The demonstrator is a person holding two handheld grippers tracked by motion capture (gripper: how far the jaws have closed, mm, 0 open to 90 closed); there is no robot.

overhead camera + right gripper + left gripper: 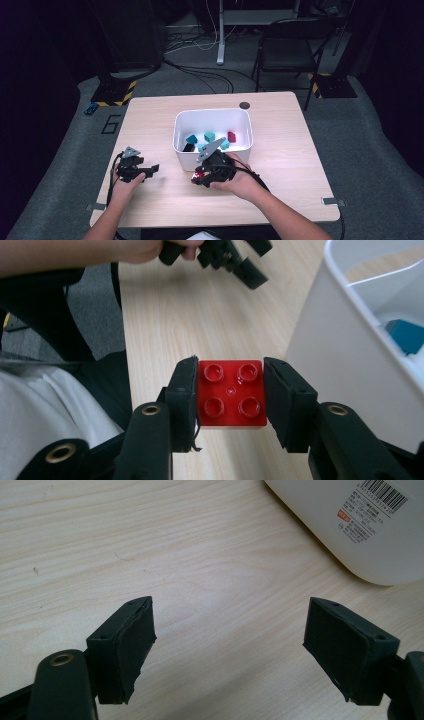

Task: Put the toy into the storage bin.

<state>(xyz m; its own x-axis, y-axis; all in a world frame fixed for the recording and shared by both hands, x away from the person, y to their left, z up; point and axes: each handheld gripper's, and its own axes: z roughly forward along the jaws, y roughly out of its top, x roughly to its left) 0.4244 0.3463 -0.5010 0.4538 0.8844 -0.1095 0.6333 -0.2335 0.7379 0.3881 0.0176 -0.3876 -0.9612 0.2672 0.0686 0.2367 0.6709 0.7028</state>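
The bin (pixel 212 120) held several small blocks (pixel 209 136); beside it, the right gripper (pixel 230 395) clamped a red brick (pixel 231 392), while the left gripper (pixel 227 650) gaped empty.

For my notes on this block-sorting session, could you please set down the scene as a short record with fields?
surface: wooden table
container: white bin, holding several teal blocks and a dark red one
right gripper: shut on a red block with four studs, beside the bin's near wall
left gripper: open, nothing between its jaws, over bare table left of the bin
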